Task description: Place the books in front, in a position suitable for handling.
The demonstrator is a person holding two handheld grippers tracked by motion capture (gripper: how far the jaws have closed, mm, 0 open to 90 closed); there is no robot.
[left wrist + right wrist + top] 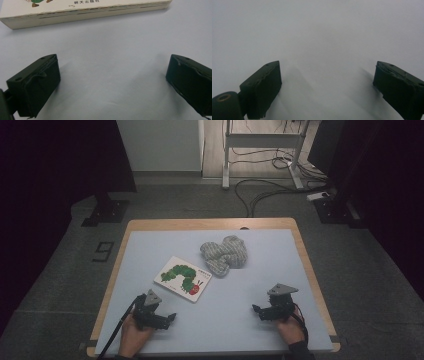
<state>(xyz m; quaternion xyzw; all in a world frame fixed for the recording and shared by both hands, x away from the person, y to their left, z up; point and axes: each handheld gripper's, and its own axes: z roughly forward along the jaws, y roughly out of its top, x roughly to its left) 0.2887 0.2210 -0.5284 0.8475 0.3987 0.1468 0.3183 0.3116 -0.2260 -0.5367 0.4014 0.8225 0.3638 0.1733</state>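
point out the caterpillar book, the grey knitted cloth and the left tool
caterpillar book (182, 278), high view, middle of the cover
grey knitted cloth (224, 254), high view, centre of the bundle
left tool (112, 82), left gripper view, midway between its tips

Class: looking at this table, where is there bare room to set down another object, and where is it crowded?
Free: the blue table along its left, right and far edges, and between the left gripper and right gripper. Crowded: the middle, where the book and knitted cloth lie.

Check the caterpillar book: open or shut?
Shut. The book lies flat, cover up, on the table; the left gripper view shows its page edges stacked together.
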